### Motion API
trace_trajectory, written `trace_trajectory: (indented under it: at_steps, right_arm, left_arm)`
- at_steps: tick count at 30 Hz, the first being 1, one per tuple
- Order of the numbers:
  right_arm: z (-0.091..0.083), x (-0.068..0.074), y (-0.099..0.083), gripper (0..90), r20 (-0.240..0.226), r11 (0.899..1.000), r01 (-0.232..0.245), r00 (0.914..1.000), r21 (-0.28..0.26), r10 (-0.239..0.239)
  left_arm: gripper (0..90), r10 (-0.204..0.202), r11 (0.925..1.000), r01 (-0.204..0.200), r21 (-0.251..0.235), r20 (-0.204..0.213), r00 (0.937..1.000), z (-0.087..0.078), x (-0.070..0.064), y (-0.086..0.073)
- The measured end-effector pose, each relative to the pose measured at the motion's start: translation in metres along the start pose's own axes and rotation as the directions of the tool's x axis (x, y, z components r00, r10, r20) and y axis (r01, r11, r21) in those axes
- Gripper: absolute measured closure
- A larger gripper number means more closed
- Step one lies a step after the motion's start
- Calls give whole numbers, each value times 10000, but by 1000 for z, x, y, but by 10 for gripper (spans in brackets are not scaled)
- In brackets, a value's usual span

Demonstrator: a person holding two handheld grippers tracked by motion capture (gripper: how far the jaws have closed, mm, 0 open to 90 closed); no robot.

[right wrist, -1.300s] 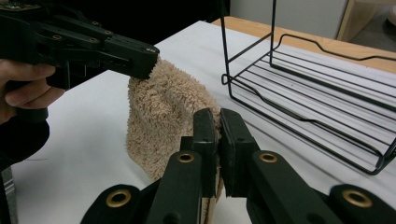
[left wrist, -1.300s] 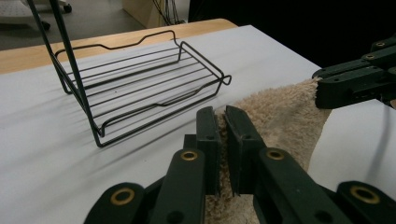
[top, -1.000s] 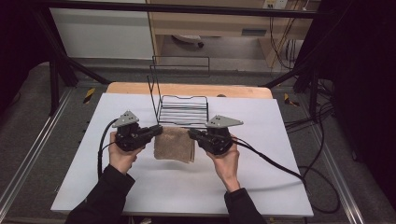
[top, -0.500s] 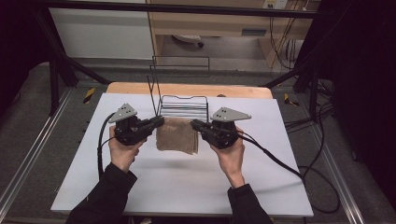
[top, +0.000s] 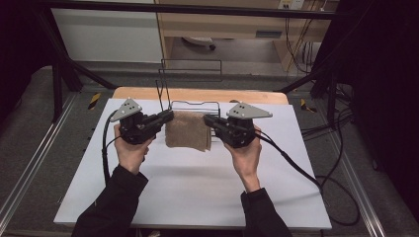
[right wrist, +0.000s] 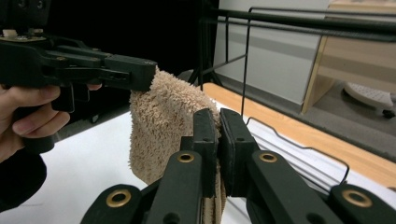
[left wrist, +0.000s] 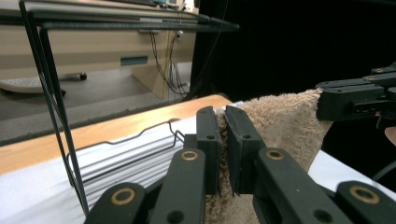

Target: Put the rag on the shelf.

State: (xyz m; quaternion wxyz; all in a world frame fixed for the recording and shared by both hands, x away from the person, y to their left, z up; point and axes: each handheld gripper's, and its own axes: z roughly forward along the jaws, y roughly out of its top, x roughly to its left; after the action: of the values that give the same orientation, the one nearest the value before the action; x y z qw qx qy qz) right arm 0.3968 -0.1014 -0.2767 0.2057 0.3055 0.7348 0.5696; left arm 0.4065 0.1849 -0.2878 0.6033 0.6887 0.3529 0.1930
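A folded tan towel hangs in the air between my two grippers, above the white table top. My left gripper is shut on the towel's upper left corner, and terry cloth shows between its jaws. My right gripper is shut on the upper right corner, with the towel draping down to its left. Just behind the towel stands a black wire rack.
The rack's tall wire frame rises at the table's back, in front of a wooden strip. Black cables trail from both grippers across the table. Open white table lies in front of the hands.
Both grippers have lifted the towel off the table and carried it away from the person, toward the wire rack. The towel now hangs instead of lying flat.
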Motion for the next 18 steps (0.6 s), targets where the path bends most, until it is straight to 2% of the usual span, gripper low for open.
trace_trajectory:
  at_steps: [5,18]
  right_arm:
    - [1,-2,10,862,145,9997,35,9999,-241,-32]
    - [0,-6,34,862,495,9962,219,9986,-838,-178]
  left_arm:
    - [844,-65,9994,61,-326,-126,9999,2,0,10]
    - [845,132,9957,-158,-913,-280,9995,6,1,33]
